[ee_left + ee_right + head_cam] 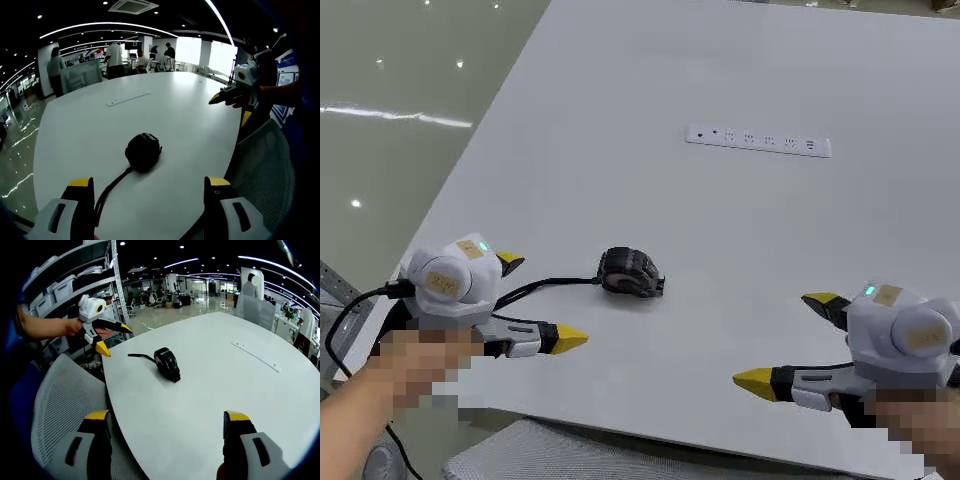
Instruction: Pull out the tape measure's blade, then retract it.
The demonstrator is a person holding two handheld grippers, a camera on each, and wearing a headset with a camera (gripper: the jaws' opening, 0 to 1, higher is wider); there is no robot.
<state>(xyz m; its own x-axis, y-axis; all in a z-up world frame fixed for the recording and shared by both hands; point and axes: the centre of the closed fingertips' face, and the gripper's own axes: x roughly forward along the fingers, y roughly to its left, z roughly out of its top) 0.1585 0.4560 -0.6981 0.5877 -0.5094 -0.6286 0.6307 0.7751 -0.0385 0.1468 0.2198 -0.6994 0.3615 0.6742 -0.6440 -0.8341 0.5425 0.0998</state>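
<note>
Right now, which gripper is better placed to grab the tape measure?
Likely left: the left gripper is open and nearer the tape measure, which lies straight ahead of its jaws; the right gripper is farther.

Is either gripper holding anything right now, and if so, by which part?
Nothing is held. The left gripper and right gripper are both open with empty jaws; the tape measure lies on the white table, not gripped.

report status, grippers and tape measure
Left gripper open, empty. Right gripper open, empty. Tape measure lying on table between them, blade not out. Power strip farther back, not in the way.
</note>
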